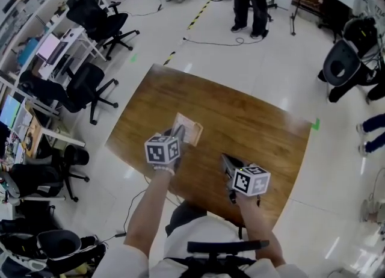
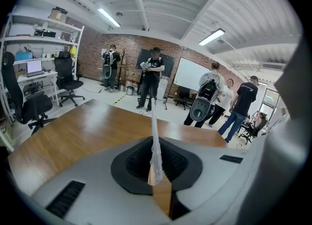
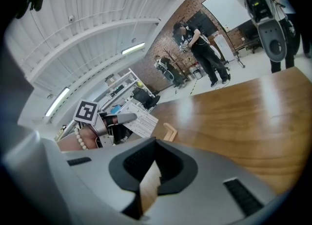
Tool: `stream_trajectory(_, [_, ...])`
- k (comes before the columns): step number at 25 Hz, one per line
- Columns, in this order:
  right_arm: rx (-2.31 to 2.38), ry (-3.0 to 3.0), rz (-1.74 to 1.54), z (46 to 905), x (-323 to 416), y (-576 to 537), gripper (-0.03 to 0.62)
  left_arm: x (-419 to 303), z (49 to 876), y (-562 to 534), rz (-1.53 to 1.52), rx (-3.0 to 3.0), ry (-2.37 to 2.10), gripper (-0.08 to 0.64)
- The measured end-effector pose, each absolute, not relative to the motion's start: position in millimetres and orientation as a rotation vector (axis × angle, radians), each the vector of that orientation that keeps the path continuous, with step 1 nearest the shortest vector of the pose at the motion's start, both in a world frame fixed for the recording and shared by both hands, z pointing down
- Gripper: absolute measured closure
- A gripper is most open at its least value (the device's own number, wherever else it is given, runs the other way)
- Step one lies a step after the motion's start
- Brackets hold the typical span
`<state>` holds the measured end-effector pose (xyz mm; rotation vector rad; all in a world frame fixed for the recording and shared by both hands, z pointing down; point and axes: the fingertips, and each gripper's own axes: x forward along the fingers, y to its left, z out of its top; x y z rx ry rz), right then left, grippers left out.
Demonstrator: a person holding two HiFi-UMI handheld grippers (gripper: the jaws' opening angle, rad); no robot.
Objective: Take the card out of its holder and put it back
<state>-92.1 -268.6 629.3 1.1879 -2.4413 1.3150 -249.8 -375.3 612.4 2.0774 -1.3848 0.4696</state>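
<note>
Left of you: office chairs (image 1: 90,87) and desks stand on the pale floor beside the table
Your left gripper (image 1: 176,133): its jaws are pressed together on the bottom edge of the card, and your hand holds it over the middle of the table
Card (image 2: 154,136): it is in your left gripper's jaws and rises from them; in the left gripper view you see it edge-on as a thin pale strip, and in the right gripper view it shows a white printed face
Holder (image 3: 170,131): you see this small angled wooden piece in the right gripper view, lying on the table below and to the right of the card, with a gap between the two
Table (image 1: 264,129): its brown wooden top is under both of your grippers
Your right gripper (image 1: 228,163): its jaws are drawn together to a narrow slit and hold nothing; it sits over the near part of the table, apart from the card and the holder
Beyond the table: a person (image 2: 155,75) in dark clothes stands on the floor past the far edge, with others further right
</note>
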Motion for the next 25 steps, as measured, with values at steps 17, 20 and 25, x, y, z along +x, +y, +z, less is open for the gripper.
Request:
stream_trajectory(17, [1.222, -2.412, 1.342, 638.9, -80.3, -272.3, 0.581, -241.1, 636.8, -382.1, 0.523, 2.083, -1.366, 0.546])
stream_trajectory(20, [1.225, -2.408, 1.343, 636.1, -80.3, -272.5, 0.581, -242.0, 637.7, -381.9, 0.535, 2.085, -1.363, 0.546])
stream_trajectory(25, [1.225, -2.405, 1.351, 641.1, -79.1, -273.3, 0.581, -242.1, 638.5, -383.2, 0.541, 2.084, -1.371, 0.546])
